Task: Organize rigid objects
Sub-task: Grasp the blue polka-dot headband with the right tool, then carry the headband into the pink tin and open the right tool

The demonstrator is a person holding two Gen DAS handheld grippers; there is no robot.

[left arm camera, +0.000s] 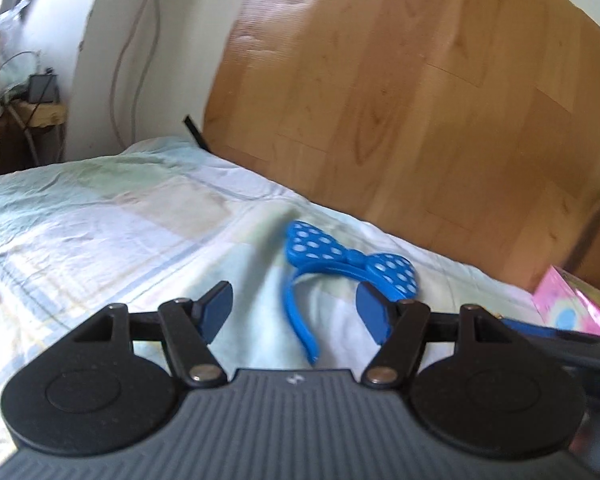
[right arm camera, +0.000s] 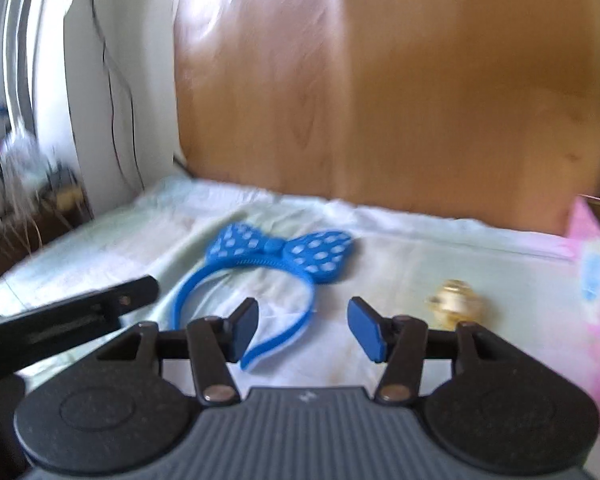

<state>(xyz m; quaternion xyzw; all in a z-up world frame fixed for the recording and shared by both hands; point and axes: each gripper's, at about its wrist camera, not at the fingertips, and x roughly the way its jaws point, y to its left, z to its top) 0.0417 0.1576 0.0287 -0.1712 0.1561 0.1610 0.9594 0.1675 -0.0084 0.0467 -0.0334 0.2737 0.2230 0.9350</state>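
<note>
Both the left tool (left arm camera: 296, 312) and right tool (right arm camera: 303, 328) gape empty over the bed (left arm camera: 100, 216); straddle one band of the blue bow headband (right arm camera: 276, 256), lying near the headboard edge, before pinching.

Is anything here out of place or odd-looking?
Nothing looks broken or spilled. A blue polka-dot bow headband and a small gold trinket lie loose on the bedsheet, apart from each other, and a pink box sits at the bed's edge.
</note>
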